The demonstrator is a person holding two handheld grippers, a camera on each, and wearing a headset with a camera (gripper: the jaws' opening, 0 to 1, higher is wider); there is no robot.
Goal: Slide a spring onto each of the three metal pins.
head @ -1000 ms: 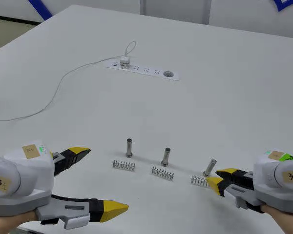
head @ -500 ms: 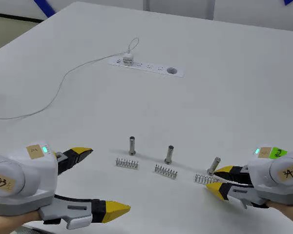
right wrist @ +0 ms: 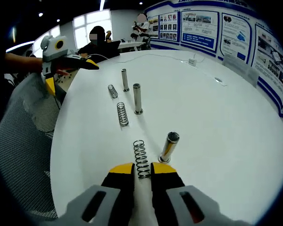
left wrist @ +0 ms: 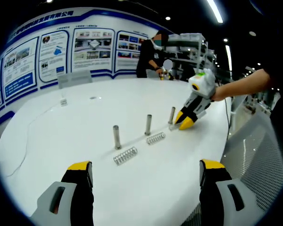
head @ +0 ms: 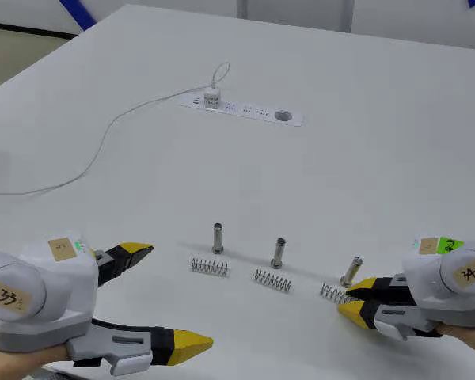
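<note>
Pins (head: 278,253) look like polished, shiny metal, and the springs (head: 271,280) are bare metal wire. The surface (head: 364,182) is smooth white with a soft sheen. Left tongs (head: 176,295) and right tongs (head: 348,298) are matt pale plastic with yellow tips.

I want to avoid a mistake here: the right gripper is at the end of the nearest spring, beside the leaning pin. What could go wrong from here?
1. The right gripper's jaws flank only the near end of the spring, so the spring may bend, swing or pop out when lifted.
2. The nearest pin leans and stands close beside the jaws; a small bump could probably tip it over.
</note>
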